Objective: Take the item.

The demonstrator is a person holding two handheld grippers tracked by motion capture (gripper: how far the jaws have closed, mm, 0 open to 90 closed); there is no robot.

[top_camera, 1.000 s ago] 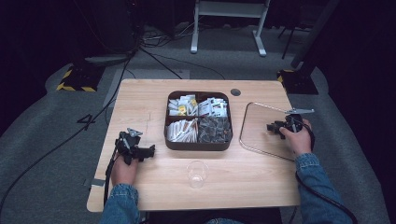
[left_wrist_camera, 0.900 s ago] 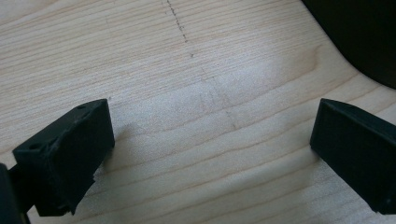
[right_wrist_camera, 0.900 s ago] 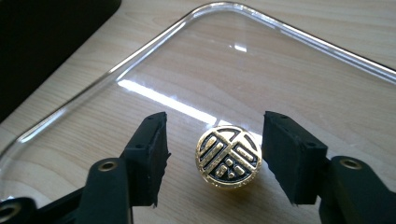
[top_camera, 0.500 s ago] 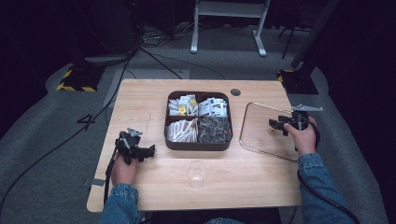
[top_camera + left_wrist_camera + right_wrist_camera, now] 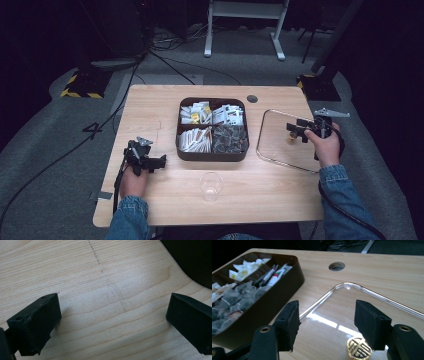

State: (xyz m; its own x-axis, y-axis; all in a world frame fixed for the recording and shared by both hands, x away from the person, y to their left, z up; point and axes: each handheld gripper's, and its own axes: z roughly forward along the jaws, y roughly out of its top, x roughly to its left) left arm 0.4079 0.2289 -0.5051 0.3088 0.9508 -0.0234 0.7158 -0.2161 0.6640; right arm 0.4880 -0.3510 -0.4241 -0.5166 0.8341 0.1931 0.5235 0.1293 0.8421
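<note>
A clear lid [image 5: 265,150] with a gold knob [image 5: 359,348] lies flat on the table, to the right of the dark box [image 5: 210,157]. My right gripper [image 5: 293,131] hovers just over the lid [image 5: 372,291], pointing toward the box. Its jaws have just been opening, and nothing is held between them; the knob [image 5: 290,140] sits below, near the right jaw. My left gripper [image 5: 161,161] rests low over bare wood left of the box, open with nothing between its jaws [image 5: 112,320].
The box [image 5: 274,297] has several compartments holding tea bags and sachets. A clear plastic cup [image 5: 211,186] stands near the front edge, in front of the box. A round cable hole [image 5: 252,98] lies behind the lid. Dark floor and cables surround the table.
My right gripper has lifted a little above the clear lid and its jaws stand wider. The left hand has stayed where it was.
</note>
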